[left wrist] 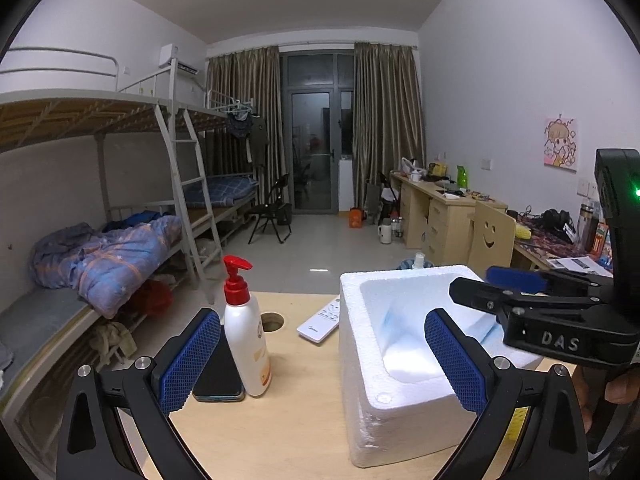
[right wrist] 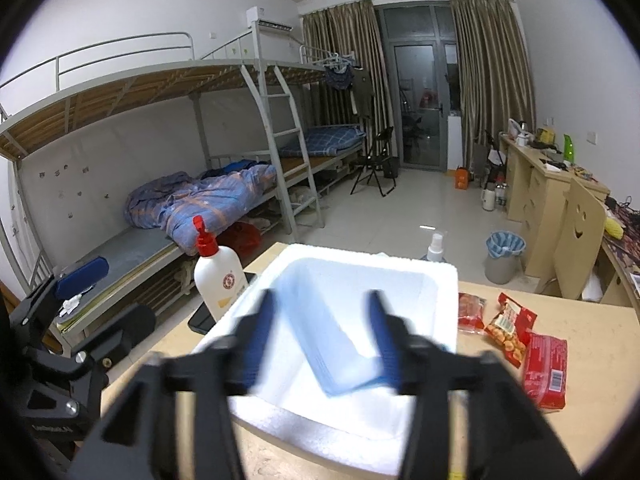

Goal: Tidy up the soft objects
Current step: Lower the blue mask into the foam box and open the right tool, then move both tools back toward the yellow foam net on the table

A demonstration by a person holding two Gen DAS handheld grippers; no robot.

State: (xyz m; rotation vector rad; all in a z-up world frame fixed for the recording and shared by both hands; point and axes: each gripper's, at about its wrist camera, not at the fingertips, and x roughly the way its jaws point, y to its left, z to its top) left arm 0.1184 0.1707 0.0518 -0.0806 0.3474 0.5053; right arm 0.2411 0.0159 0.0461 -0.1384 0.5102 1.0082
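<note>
A white foam box [left wrist: 400, 360] stands on the wooden table; it also shows in the right wrist view [right wrist: 360, 420]. A pale blue soft pack [right wrist: 336, 336] lies tilted inside it, its edge just visible in the left wrist view [left wrist: 390, 322]. My right gripper [right wrist: 322, 340] is open above the box, straddling the pack without holding it; it also shows from the side [left wrist: 480, 288]. My left gripper [left wrist: 320, 364] is open and empty over the box's left wall. Red snack packets [right wrist: 516, 336] lie right of the box.
A white pump bottle with a red top [left wrist: 244, 336] stands left of the box, with a dark phone [left wrist: 220, 376] beside it. A white remote [left wrist: 320, 322] and a cable hole [left wrist: 272, 322] lie behind. A spray bottle [right wrist: 436, 248] stands behind the box.
</note>
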